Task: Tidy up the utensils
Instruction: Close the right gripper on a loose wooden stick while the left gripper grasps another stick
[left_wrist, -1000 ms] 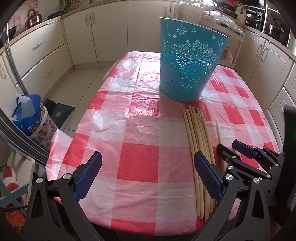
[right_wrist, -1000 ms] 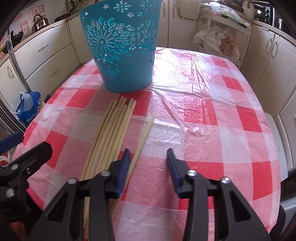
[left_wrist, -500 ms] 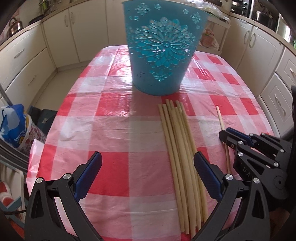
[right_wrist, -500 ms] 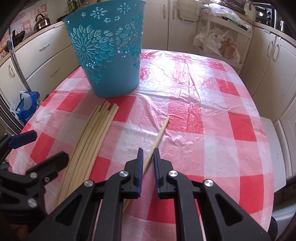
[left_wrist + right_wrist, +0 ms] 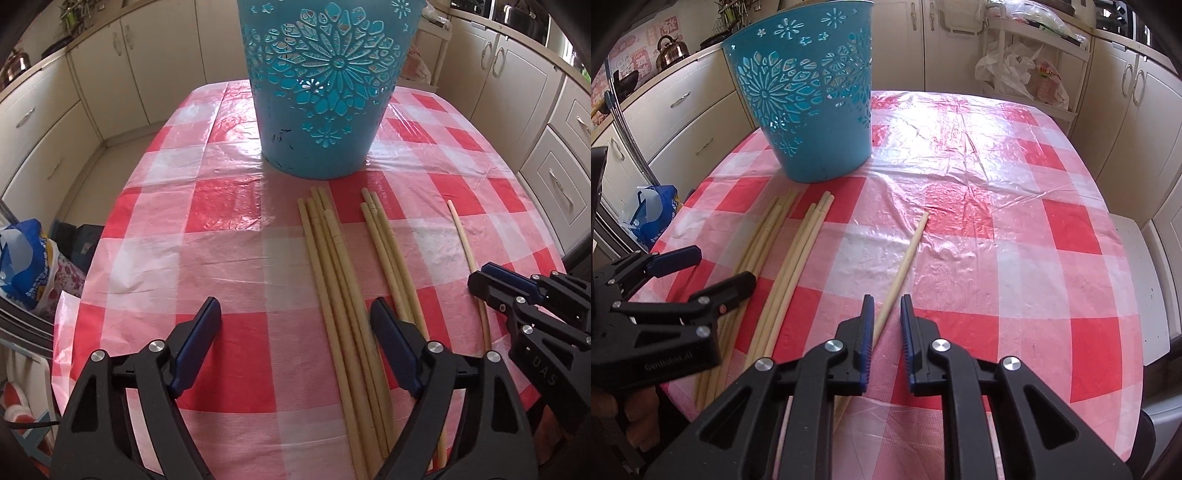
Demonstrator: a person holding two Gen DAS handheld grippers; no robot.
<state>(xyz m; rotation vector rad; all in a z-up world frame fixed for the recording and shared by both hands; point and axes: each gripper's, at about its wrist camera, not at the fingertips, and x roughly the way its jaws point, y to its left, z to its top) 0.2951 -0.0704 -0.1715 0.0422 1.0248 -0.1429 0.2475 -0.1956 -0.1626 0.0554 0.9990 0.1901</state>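
A teal cut-out bucket (image 5: 325, 92) (image 5: 812, 110) stands upright at the back of the table. In front of it lie pale wooden chopsticks in two groups: several on the left (image 5: 332, 280) (image 5: 757, 243) and three on the right (image 5: 388, 254) (image 5: 798, 251). My left gripper (image 5: 295, 328) (image 5: 709, 271) is open with its jaws closing; the left group lies between its fingers, no pad pressing. A single chopstick (image 5: 463, 236) (image 5: 905, 254) lies apart on the right. My right gripper (image 5: 886, 325) (image 5: 480, 277) straddles its near part, its jaws narrow and opening, with a gap beside the stick.
The oval table carries a glossy red-and-white checked cloth (image 5: 997, 240). Cream kitchen cabinets (image 5: 48, 140) ring the room. A blue bag (image 5: 26, 266) sits on the floor at the left, a white stool (image 5: 1137, 280) stands at the right, and a rack with plastic bags (image 5: 1027, 70) is behind.
The left gripper came closer to the chopsticks and its jaws narrowed. The bundle split into two groups. The right jaws narrowed around the single chopstick, which slid right, away from the bundle.
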